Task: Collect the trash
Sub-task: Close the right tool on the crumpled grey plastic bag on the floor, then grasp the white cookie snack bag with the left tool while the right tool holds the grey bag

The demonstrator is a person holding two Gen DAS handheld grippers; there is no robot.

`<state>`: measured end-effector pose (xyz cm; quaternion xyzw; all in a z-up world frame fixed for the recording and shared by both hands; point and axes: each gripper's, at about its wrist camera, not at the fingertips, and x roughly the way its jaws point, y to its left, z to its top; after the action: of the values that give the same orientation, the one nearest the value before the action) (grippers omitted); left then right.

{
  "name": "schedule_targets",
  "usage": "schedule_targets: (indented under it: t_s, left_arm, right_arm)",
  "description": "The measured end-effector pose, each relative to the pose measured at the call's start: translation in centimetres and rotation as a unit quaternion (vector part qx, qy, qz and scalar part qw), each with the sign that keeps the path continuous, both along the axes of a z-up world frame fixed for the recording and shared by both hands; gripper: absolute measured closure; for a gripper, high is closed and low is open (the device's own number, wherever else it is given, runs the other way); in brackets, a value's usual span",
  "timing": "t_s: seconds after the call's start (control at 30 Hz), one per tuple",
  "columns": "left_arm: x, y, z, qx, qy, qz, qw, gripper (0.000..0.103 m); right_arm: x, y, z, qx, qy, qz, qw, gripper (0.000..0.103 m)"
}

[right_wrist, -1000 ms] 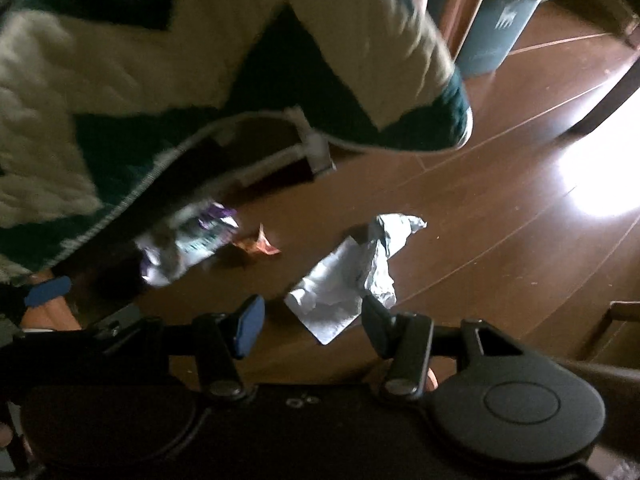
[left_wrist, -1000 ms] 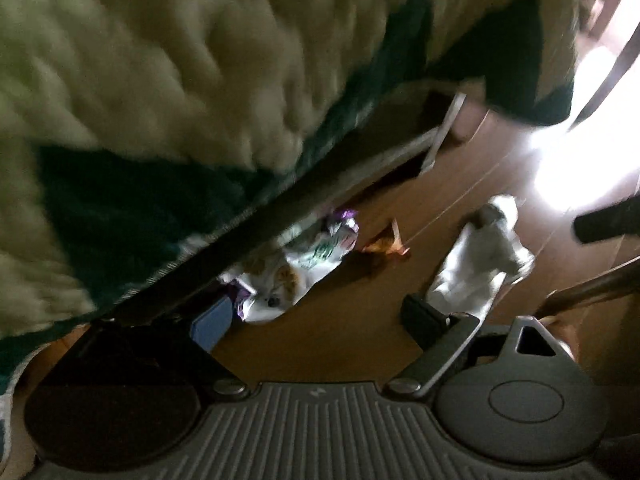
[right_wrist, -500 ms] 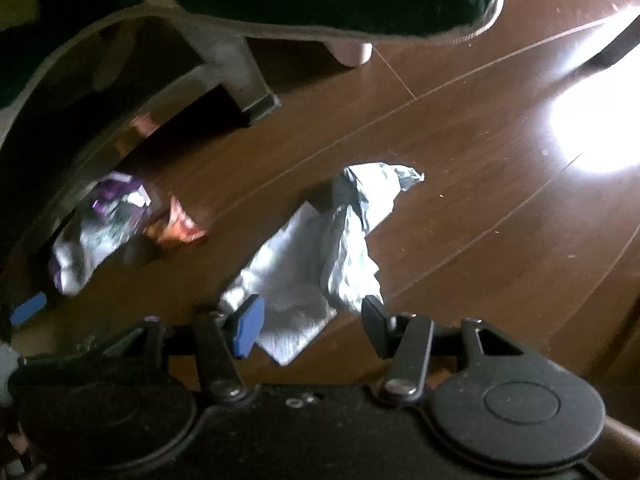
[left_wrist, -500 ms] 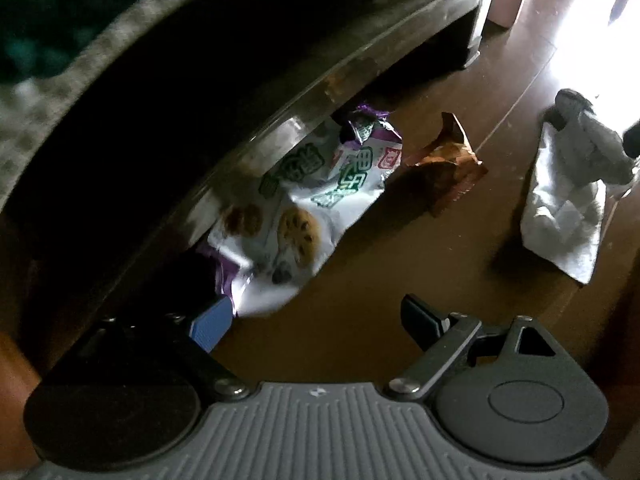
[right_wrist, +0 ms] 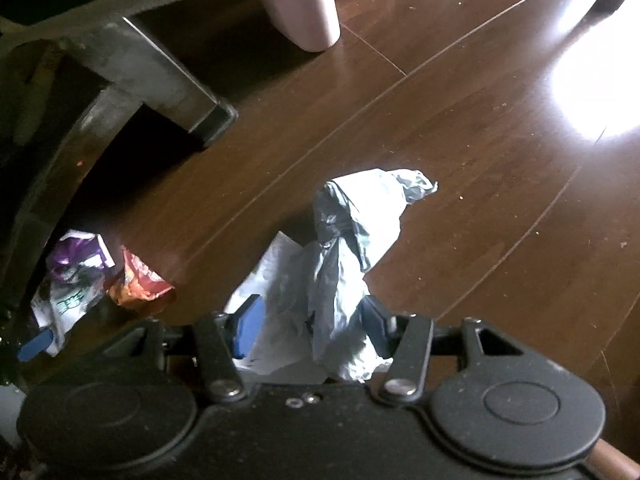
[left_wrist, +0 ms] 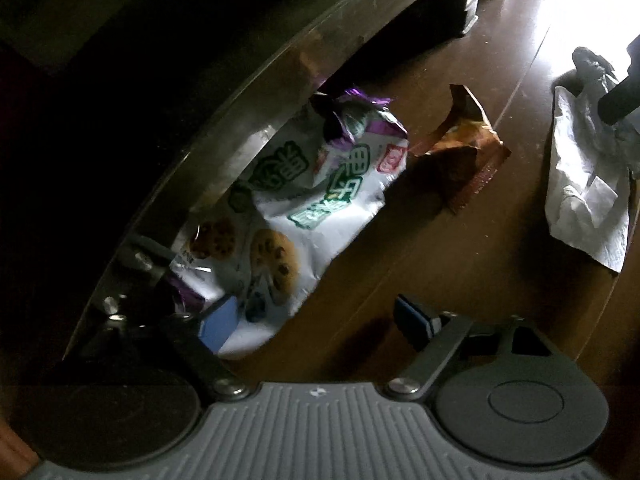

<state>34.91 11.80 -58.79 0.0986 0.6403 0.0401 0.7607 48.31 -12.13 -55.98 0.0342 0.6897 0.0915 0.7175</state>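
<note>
Between the right gripper's [right_wrist: 310,322] two blue-padded fingers lies a crumpled white wrapper [right_wrist: 340,264], one piece of litter on the brown wooden floor [right_wrist: 480,160]; the jaws stand spread on either side of it, and whether the pads already press on it I cannot tell. Left of that white wrapper, still in the right wrist view, sit two more pieces: a small orange packet [right_wrist: 136,280] and, touching it on its far side, a white-and-purple cookie bag [right_wrist: 68,280] tucked against a dark furniture frame [right_wrist: 140,64]. That makes three pieces of trash in all.

In the left wrist view the left gripper [left_wrist: 316,320] hovers over the cookie bag [left_wrist: 304,200] with its jaws apart, having just been closing a little; one blue pad overlaps the bag's lower corner, the other is over bare floor [left_wrist: 400,260], and nothing is gripped. The orange packet [left_wrist: 460,148] lies just right of the bag, and the white wrapper [left_wrist: 584,184] lies well right of both.

Beyond the white wrapper stands one pale pink furniture leg [right_wrist: 304,4].
</note>
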Motion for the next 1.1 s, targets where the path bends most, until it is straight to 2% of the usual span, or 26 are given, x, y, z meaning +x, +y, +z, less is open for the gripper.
schedule_targets:
  t_s: [0.1,0.13,0.17,0.23,0.27,0.33,0.37,0.57,0.63,0.7,0.77,0.8,0.83,0.9,0.93,0.97,1.0,1.07,1.1]
  left_arm:
    - [0.4,0.2,-0.1,-0.011,-0.003,-0.001,0.9999,0.029]
    - [0.5,0.2,0.0,-0.017,-0.004,-0.004,0.9998,0.040]
    - [0.7,0.2,0.1,-0.022,-0.005,-0.006,0.9997,0.058]
    - [1.1,0.2,0.3,-0.021,-0.001,-0.008,0.9997,0.083]
    - [1.2,0.2,0.2,-0.023,0.002,-0.004,0.9997,0.091]
    - [1.1,0.3,0.3,-0.031,0.003,0.001,0.9995,0.095]
    - [1.0,0.3,0.4,-0.033,0.004,0.001,0.9995,0.098]
    - [-1.1,-0.3,1.1,-0.055,0.017,0.001,0.9984,0.101]
    - [-2.3,-0.9,1.2,-0.058,0.023,-0.007,0.9980,0.101]
    - [-3.2,-1.7,1.6,-0.025,0.011,-0.022,0.9994,0.100]
    - [-3.4,-2.3,1.9,0.030,-0.013,-0.032,0.9989,0.100]
    - [-3.1,-2.2,2.3,0.044,-0.033,-0.033,0.9979,0.099]
    - [-2.6,-1.8,2.9,0.042,-0.045,-0.028,0.9977,0.098]
    - [-1.5,-0.9,3.7,0.020,-0.066,-0.007,0.9976,0.092]
    - [-1.0,-0.6,4.0,0.015,-0.075,0.005,0.9971,0.077]
    - [-0.8,-0.2,3.9,0.006,-0.074,0.022,0.9970,0.058]
    - [-0.3,0.5,3.8,-0.009,-0.072,0.049,0.9961,0.051]
    - [-0.9,1.2,4.2,-0.026,-0.078,0.103,0.9913,0.049]
    - [-1.0,1.9,4.2,-0.032,-0.080,0.148,0.9852,0.049]
  right_arm:
    - [0.0,0.4,-0.5,0.001,0.003,0.013,1.000,0.051]
    - [-0.1,0.6,-0.6,0.000,0.000,0.020,1.000,0.051]
    - [-0.2,0.8,-0.6,0.000,-0.003,0.028,1.000,0.051]
    - [-0.5,1.0,-0.3,0.000,-0.006,0.040,0.999,0.052]
    - [-0.6,1.0,-0.2,0.000,-0.009,0.045,0.999,0.057]
    - [-0.8,1.0,0.0,0.000,-0.008,0.050,0.999,0.076]
    - [-0.9,1.1,0.1,-0.005,-0.006,0.055,0.998,0.091]
    - [-2.5,1.4,1.5,-0.043,-0.005,0.097,0.994,0.097]
    - [-3.2,1.5,2.6,-0.041,-0.009,0.114,0.993,0.097]
    - [-4.0,1.7,3.7,-0.039,-0.016,0.132,0.990,0.097]
    - [-4.6,1.7,4.8,-0.023,-0.022,0.151,0.988,0.097]
    - [-4.7,1.7,5.2,-0.016,-0.025,0.157,0.987,0.097]
    - [-4.7,1.7,5.3,-0.010,-0.026,0.156,0.987,0.097]
    - [-4.3,1.6,5.3,-0.005,-0.027,0.149,0.988,0.097]
    - [-4.0,1.4,5.3,-0.003,-0.028,0.140,0.990,0.097]
    - [-3.8,1.2,5.1,0.000,-0.025,0.131,0.991,0.097]
    - [-3.6,1.2,4.9,0.002,-0.024,0.123,0.992,0.097]
    - [-3.6,1.0,4.7,0.004,-0.023,0.114,0.993,0.097]
    - [-3.6,0.9,4.5,0.004,-0.022,0.112,0.993,0.097]
